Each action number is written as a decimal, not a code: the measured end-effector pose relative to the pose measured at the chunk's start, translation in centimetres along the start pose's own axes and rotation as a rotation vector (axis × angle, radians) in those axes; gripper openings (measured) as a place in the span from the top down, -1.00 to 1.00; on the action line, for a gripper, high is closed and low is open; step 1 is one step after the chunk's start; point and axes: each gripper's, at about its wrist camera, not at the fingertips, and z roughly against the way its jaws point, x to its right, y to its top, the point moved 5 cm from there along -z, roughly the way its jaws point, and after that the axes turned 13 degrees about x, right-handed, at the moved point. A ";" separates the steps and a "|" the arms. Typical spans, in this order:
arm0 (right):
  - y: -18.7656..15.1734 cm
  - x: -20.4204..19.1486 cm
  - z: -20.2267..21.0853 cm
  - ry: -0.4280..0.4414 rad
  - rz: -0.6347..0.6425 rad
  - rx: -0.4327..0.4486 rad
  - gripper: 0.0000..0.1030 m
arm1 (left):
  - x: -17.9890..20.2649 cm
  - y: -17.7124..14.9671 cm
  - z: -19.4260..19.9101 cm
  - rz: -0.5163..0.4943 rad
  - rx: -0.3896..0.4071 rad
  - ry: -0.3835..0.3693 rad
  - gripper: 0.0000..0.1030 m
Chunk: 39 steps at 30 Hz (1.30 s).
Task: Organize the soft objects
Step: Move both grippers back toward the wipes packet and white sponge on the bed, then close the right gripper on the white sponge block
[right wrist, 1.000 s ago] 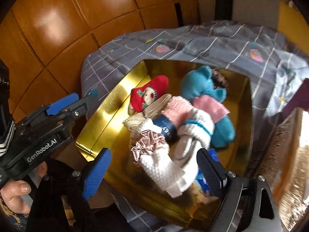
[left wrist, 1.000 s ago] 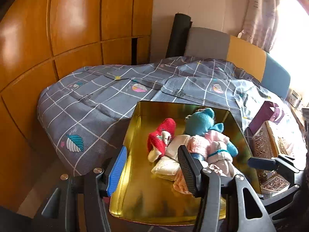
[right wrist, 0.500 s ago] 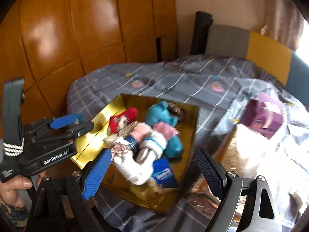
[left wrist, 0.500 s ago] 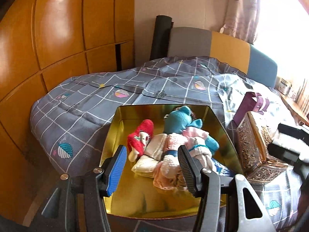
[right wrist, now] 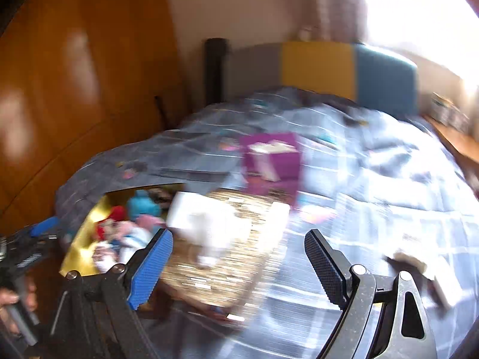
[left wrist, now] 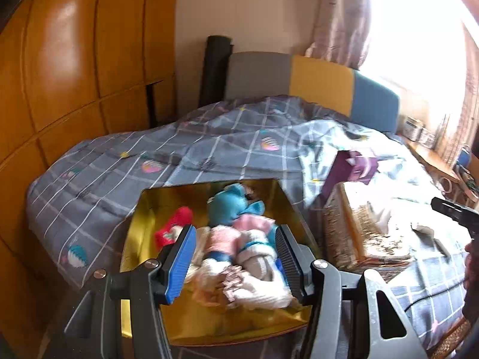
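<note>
Bed (left wrist: pixel 119 179) with grey checked quilt, wooden wardrobe (left wrist: pixel 74 74) alongside. Gold tray (left wrist: pixel 143 233) on bed holds soft toys (left wrist: pixel 230 209). Left gripper (left wrist: pixel 233 257) agape, empty, above the toys. Right view blurred: right gripper (right wrist: pixel 239 257) spread wide, over what looks like glittery box (right wrist: pixel 239 239); purple box (right wrist: pixel 272 161) beyond.

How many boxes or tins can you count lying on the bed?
3: the gold tin holding soft toys, nearest the wardrobe; the ornate gold box beside it; the purple box just behind that. Others may be hidden.
</note>
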 end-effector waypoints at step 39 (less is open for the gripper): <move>-9.9 33.4 -2.7 -0.291 0.099 -0.579 -0.85 | 28.0 0.7 1.5 -0.381 -0.115 -0.635 -0.08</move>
